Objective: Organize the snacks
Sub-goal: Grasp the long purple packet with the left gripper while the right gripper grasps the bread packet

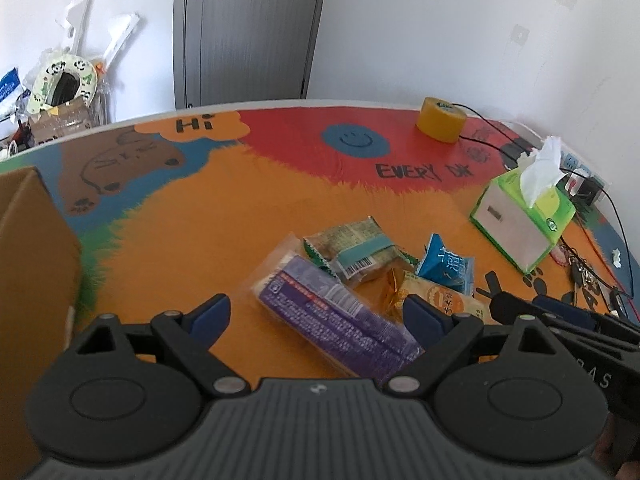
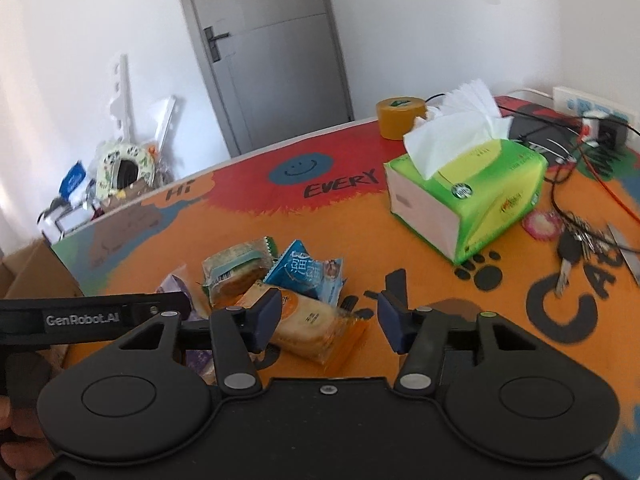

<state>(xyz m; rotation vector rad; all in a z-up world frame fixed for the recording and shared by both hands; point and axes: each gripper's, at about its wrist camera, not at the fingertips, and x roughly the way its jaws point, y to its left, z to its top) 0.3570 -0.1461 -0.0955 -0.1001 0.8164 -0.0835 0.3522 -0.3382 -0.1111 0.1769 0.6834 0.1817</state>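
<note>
Several snack packs lie together on the painted table (image 1: 224, 208). A long purple pack (image 1: 336, 316) lies between the fingers of my open left gripper (image 1: 316, 316), not gripped. Behind it are a green pack (image 1: 352, 252), a blue pack (image 1: 446, 266) and an orange pack (image 1: 436, 300). In the right wrist view my right gripper (image 2: 326, 318) is open over the orange pack (image 2: 312, 326), with the blue pack (image 2: 306, 274) and green pack (image 2: 236, 266) beyond. A cardboard box (image 1: 32, 280) stands at the left.
A green tissue box (image 2: 468, 192) stands right of the snacks. A yellow tape roll (image 1: 440, 118) sits at the far edge. Keys (image 2: 572, 248), cables and a power strip (image 2: 588, 108) lie at the right. The left gripper's body (image 2: 80, 318) shows in the right wrist view.
</note>
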